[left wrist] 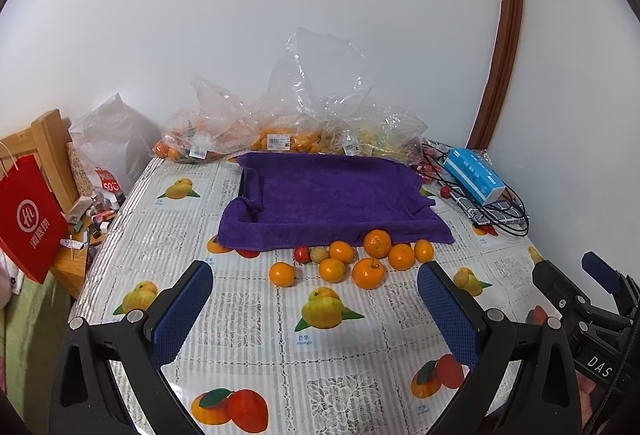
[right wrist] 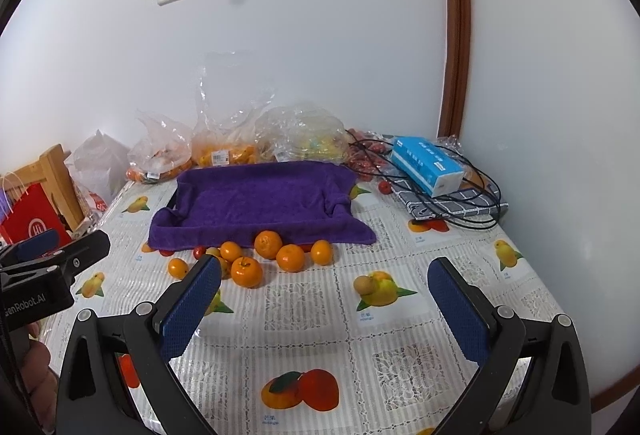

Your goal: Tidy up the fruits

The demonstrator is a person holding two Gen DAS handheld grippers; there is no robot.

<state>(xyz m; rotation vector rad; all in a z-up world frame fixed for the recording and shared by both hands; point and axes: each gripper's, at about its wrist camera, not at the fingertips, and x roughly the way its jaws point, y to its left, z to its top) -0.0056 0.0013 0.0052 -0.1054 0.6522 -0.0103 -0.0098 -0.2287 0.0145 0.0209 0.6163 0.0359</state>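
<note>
Left wrist view shows me my left gripper (left wrist: pixel 316 299) spread wide and empty above the fruit-print tablecloth (left wrist: pixel 248 315), the right gripper (right wrist: pixel 324 299) equally released, while the loose oranges (left wrist: pixel 368 259) cluster touching the near edge of the purple towel-lined tray (left wrist: pixel 328 195), with bagged fruit (left wrist: pixel 224 139) behind.

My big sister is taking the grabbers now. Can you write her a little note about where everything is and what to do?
Left gripper: jaws open, holding nothing, above the table.
Right gripper: jaws open, holding nothing.
Loose oranges, a small red fruit and a small tan fruit lie on the table just in front of the purple towel tray.
More fruit is in the plastic bags behind the tray.
Done: nothing in the tray yet.
Left: probably move the loose fruit into the tray.
</note>
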